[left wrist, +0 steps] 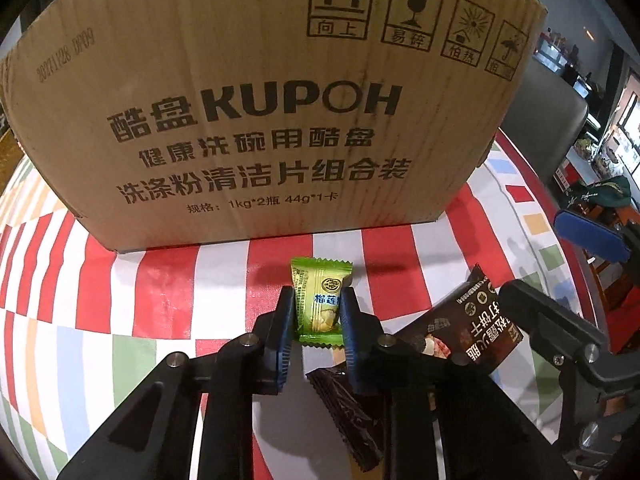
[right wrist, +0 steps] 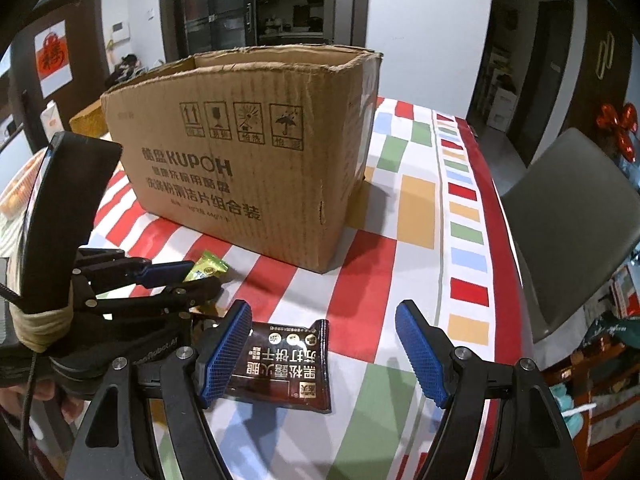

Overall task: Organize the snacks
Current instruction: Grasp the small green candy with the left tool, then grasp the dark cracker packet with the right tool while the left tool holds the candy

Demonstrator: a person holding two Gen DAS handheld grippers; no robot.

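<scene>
Between the left gripper (left wrist: 316, 308) fingers sits the green candy (left wrist: 319, 300), clamped.

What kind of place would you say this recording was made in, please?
Most likely a home dining area. A table with a checked, striped tablecloth has a grey chair beside it, a glass-fronted cabinet stands behind, and a red paper decoration hangs on a door.

The candy wrapper (left wrist: 318, 300) is lime green with yellow print. The biscuit packet (right wrist: 286, 364) is dark brown (white lettering). The cardboard box (right wrist: 248, 152) is tan, printed black. The surface (right wrist: 416, 208) wears red-white stripes and coloured checks.
</scene>
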